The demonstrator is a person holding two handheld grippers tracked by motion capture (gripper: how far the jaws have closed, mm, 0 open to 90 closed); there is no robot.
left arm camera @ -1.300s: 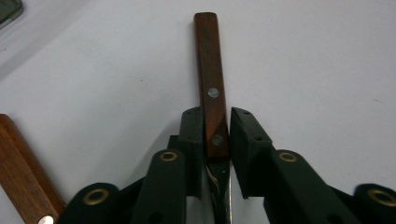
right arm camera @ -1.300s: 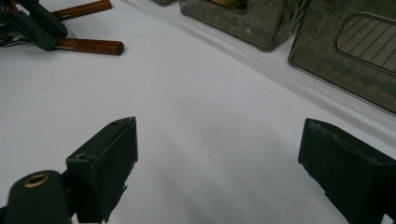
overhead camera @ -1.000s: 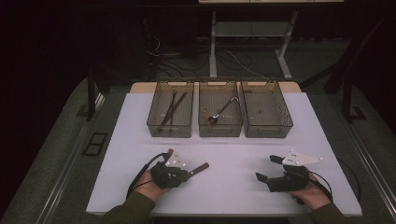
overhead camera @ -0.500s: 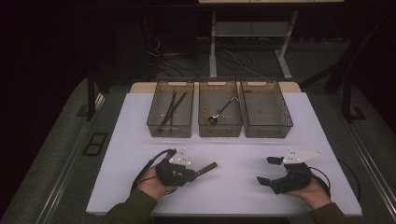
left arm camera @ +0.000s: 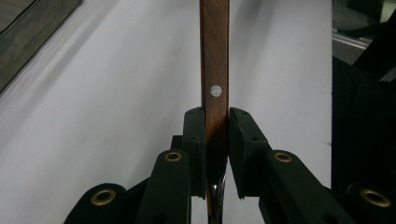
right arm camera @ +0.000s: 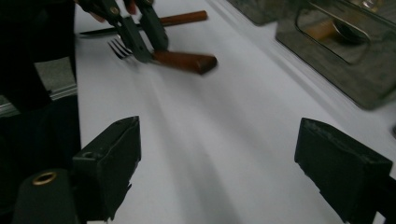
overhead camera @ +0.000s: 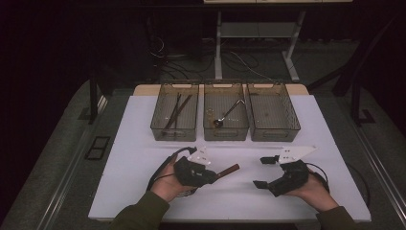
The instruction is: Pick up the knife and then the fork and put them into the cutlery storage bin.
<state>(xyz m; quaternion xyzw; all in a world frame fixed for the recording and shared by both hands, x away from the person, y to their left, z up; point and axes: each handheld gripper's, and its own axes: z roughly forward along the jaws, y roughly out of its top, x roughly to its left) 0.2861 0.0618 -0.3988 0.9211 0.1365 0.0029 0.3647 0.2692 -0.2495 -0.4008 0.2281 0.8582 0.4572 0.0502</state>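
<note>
While a wooden-handled metal fork (right arm camera: pixel 177 59) is being squeezed by the left gripper (overhead camera: pixel 214 175), the right gripper (overhead camera: pixel 264 171) is being held wide open; dark sticks (overhead camera: pixel 176 111) are being kept in the left clear plastic bin (overhead camera: pixel 175 129), a metal spoon (overhead camera: pixel 226 115) in the middle bin (overhead camera: pixel 225 130).

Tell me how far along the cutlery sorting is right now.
Partly done, it seems. The left bin already holds dark sticks and the middle bin a spoon; the right bin looks empty. In hand: the left tool is shut on a wooden-handled fork low above the table. The right tool is open, holding nothing. Left: binning the fork, plus another wooden-handled utensil lying behind it.
</note>
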